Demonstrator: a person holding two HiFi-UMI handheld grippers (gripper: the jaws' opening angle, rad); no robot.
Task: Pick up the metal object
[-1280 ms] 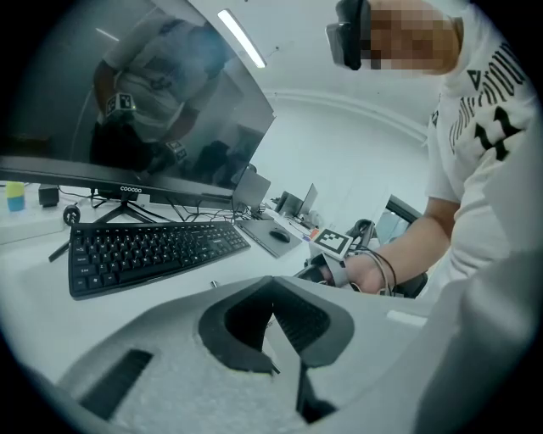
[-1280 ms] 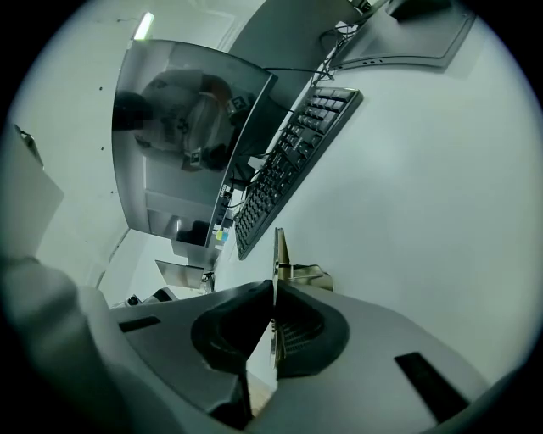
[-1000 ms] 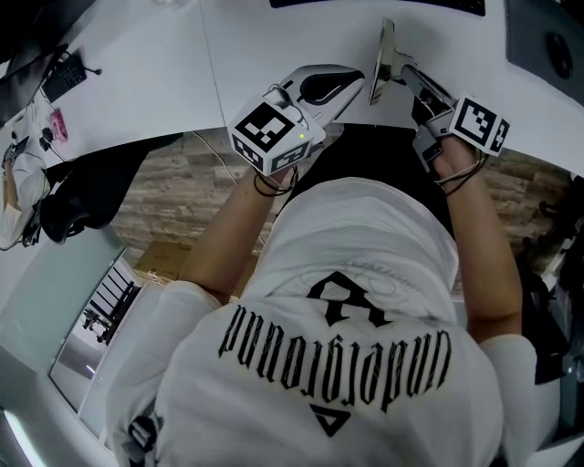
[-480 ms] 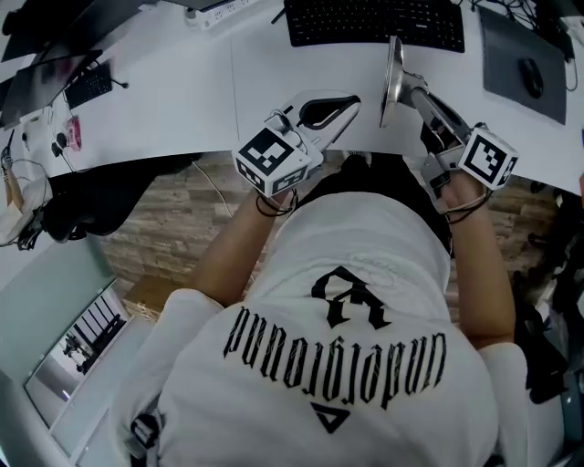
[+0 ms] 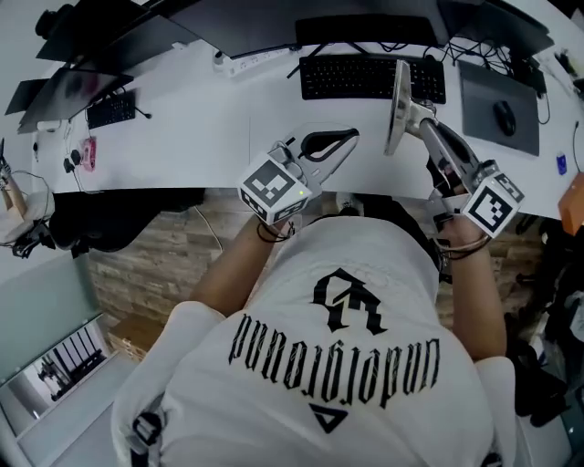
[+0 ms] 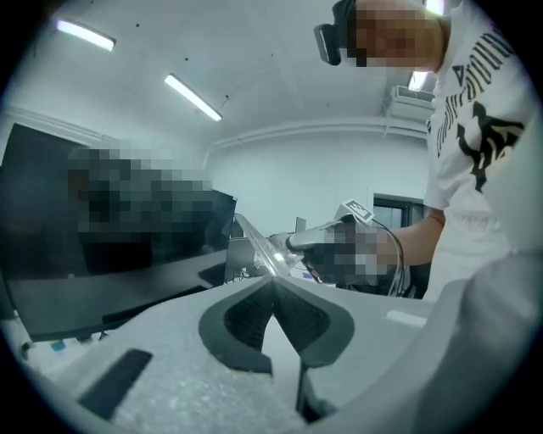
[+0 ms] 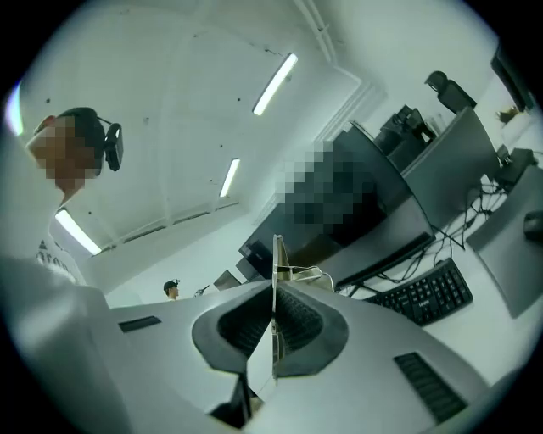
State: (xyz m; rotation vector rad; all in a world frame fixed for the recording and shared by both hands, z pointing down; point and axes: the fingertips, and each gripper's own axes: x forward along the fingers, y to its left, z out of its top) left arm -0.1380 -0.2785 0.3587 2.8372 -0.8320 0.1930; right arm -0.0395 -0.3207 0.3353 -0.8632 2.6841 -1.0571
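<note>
- The person wears a white T-shirt with black print and holds both arms forward over the front edge of the white desk.
- The left gripper hangs over the desk edge, pointing to the right and away from the person. Its jaws are pressed together at the tips with nothing between them, as the left gripper view shows.
- The right gripper is just beside it, raised and angled up and away. Its jaws are clamped on the metal object.
- The metal object is a thin, flat, shiny piece. It stands nearly upright and edge-on above the desk, clear of the surface, just in front of the keyboard. In the right gripper view it runs as a narrow blade straight up between the ribbed pads.
- Right of the keyboard a mouse sits on a dark mouse pad.
- A white power strip lies behind the keyboard to the left.
- Farthest back, dark monitors line the rear of the desk.
</note>
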